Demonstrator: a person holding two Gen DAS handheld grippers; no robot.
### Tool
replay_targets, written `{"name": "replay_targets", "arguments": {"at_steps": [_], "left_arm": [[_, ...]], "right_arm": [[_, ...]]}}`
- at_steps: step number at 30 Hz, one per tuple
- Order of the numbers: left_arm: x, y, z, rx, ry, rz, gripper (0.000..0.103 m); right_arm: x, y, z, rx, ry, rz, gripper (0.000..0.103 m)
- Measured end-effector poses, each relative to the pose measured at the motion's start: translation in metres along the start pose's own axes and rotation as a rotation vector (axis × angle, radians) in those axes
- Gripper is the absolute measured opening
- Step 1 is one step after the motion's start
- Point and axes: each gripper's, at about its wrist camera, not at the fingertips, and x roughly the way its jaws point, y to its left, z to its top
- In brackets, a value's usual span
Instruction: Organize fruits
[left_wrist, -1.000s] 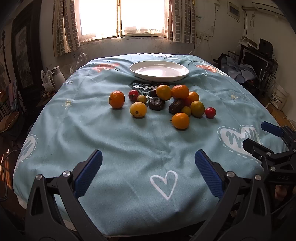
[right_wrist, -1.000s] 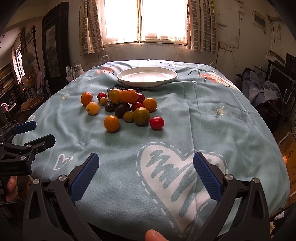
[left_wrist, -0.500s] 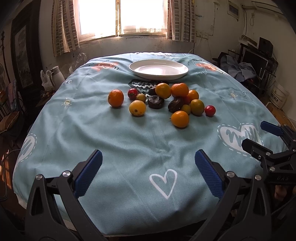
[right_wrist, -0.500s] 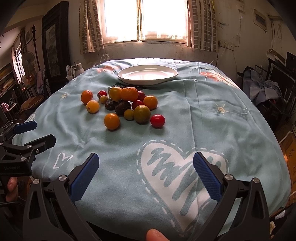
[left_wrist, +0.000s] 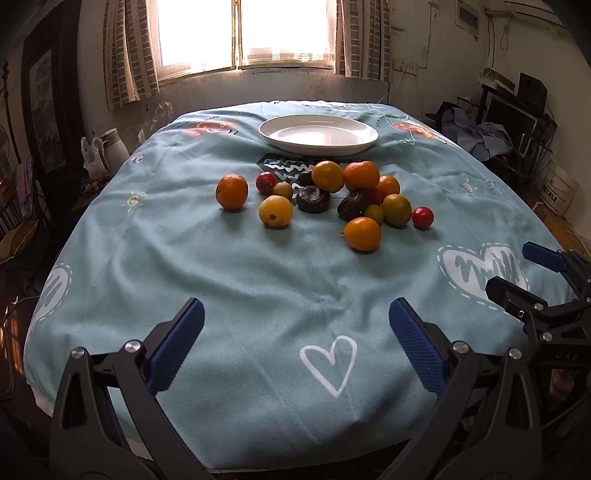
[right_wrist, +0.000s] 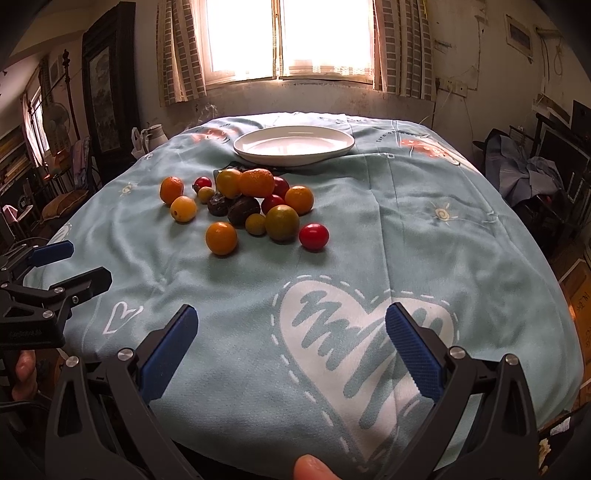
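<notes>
The white plate sits empty beyond the fruit pile. Both the left gripper and right gripper gape wide, well short of the pile. Best to take outliers first, like the red tomato.

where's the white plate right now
The white plate sits at the table's far end under the window, just beyond the fruit pile, nothing on it.
</notes>
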Motion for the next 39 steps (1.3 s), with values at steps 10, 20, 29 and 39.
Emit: {"name": "replay_targets", "arguments": {"at_steps": [10, 20, 29, 39], "left_arm": [[0.008, 0.002, -0.002, 0.001, 0.016, -0.001, 0.101], [0.026, 0.02, 0.007, -0.017, 0.0, -0.056, 0.101], [0.064, 0.009, 0.031, 0.056, 0.049, -0.18, 0.076], [0.101, -0.027, 0.051, 0.151, 0.118, -0.292, 0.068]], "right_arm": [[0.006, -0.002, -0.002, 0.003, 0.006, 0.003, 0.102], [0.037, -0.033, 0.011, 0.123, 0.025, 0.081, 0.101], [0.087, -0.046, 0.038, 0.079, 0.117, 0.1, 0.058], [0.128, -0.039, 0.06, -0.054, 0.197, 0.118, 0.057]]}}
